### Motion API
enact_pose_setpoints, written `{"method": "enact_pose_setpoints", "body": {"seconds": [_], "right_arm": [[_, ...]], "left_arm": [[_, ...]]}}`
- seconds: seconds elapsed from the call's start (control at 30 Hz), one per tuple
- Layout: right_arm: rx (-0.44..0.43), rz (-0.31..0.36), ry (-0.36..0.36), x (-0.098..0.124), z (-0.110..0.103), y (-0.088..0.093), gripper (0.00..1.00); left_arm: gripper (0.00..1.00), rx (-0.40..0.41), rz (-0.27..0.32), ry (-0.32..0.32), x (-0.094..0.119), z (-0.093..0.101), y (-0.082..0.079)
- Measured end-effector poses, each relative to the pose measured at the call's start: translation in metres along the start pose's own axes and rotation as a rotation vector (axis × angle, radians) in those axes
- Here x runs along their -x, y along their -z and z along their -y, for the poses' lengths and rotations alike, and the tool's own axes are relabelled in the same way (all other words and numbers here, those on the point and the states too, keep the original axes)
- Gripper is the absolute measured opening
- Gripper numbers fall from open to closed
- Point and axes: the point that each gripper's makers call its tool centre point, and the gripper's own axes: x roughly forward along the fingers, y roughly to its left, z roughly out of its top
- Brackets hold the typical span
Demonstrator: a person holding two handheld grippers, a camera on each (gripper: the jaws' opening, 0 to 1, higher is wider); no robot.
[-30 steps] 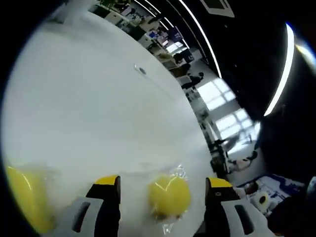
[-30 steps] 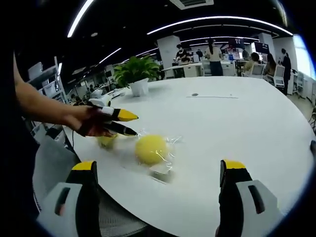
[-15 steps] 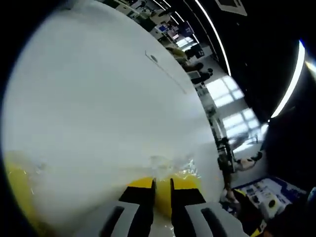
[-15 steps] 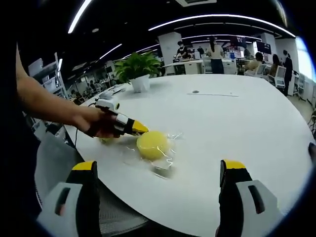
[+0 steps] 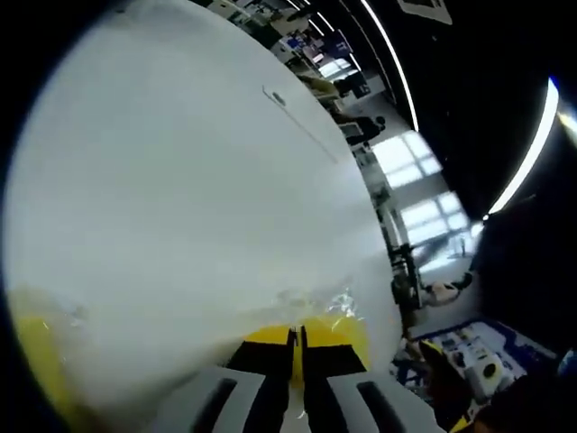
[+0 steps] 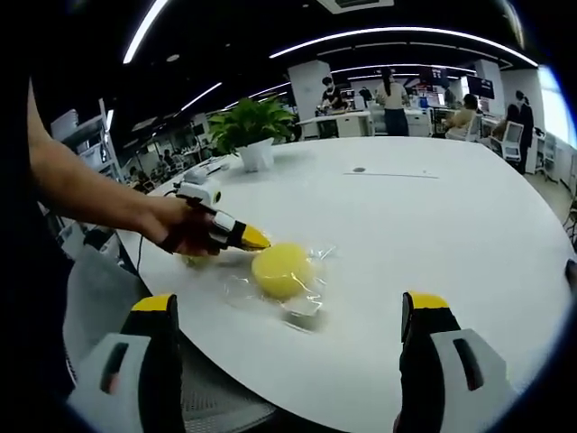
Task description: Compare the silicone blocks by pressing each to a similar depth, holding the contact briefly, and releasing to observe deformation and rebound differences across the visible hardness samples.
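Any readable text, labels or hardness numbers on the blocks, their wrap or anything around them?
None readable.
Yellow block and its clear wrap: no marking visible.
Hanging screens at the back of the room: too small and blurred to read.
White table: no text.

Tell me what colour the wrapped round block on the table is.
Yellow block, clearest in the right gripper view.

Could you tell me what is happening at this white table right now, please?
A person is testing yellow silicone samples on the white table. The left tongs, shut, have their tips against the side of a round yellow block wrapped in clear plastic. The right tongs hang open nearer the table edge, touching nothing. A potted plant stands further back.
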Motion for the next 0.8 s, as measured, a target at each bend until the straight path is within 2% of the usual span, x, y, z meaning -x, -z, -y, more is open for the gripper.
{"method": "enact_pose_setpoints", "body": {"seconds": [0.03,0.1,0.13,0.23,0.3,0.37,0.47,0.6,0.8], "right_arm": [[0.0,0.0,0.0,0.0,-0.001,0.0,0.96],[0.001,-0.002,-0.001,0.0,-0.002,0.0,0.96],[0.002,-0.003,-0.003,-0.001,-0.001,0.001,0.96],[-0.012,0.001,0.001,-0.002,0.001,0.003,0.96],[-0.032,0.013,0.006,-0.003,0.002,0.002,0.96],[-0.03,0.019,0.001,-0.006,-0.001,-0.001,0.96],[-0.018,0.02,-0.014,-0.008,-0.004,-0.004,0.96],[-0.029,0.045,-0.018,-0.007,-0.001,-0.014,0.96],[-0.029,0.071,-0.011,-0.008,0.003,-0.023,0.96]], "left_arm": [[0.09,0.005,0.024,-0.034,-0.002,-0.006,-0.004],[0.09,0.069,0.012,0.005,-0.005,0.001,-0.001],[0.05,0.084,-0.002,0.026,-0.005,0.006,0.003],[0.01,0.015,-0.002,0.023,-0.005,0.007,0.002],[0.0,0.013,-0.008,0.012,-0.004,0.006,0.003],[0.0,0.069,0.008,0.055,0.0,0.012,0.002],[0.0,-0.015,0.031,0.076,0.006,0.022,-0.003],[0.0,-0.111,0.067,0.118,0.014,0.041,-0.017],[0.0,-0.251,0.045,0.09,0.026,0.053,-0.021]]}}
